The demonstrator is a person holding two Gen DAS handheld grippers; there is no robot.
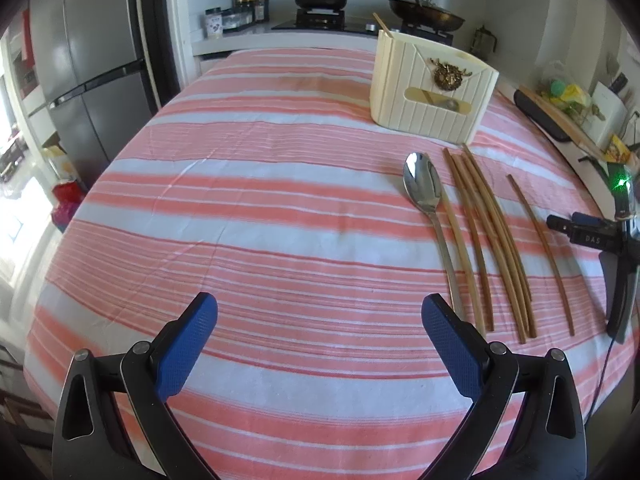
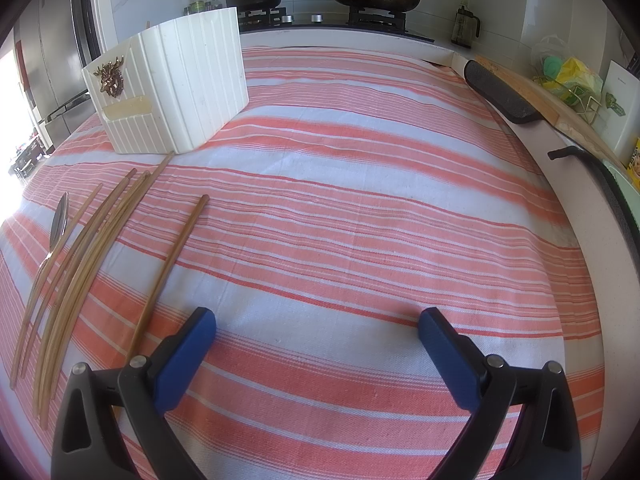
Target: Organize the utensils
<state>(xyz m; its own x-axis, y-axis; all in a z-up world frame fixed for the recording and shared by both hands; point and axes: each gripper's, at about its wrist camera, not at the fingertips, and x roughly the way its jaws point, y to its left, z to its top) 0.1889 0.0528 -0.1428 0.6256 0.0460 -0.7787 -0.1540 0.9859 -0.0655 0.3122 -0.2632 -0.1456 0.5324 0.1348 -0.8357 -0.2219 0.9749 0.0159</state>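
Above the striped cloth [image 1: 280, 200], both grippers [image 1: 320, 312] [image 2: 316, 320] hover spread, empty.

Striped tablecloth [image 1: 260, 208], cream utensil holder [image 1: 432, 92], spoon [image 1: 422, 184], loose chopsticks [image 1: 496, 240]

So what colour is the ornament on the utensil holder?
Gold-bronze ornament on the cream utensil holder; clearest in the left wrist view.

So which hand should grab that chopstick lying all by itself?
Probably the right. The lone chopstick ends right beside the right gripper, which is open. From the left gripper, also open, it lies past the spoon and other chopsticks.
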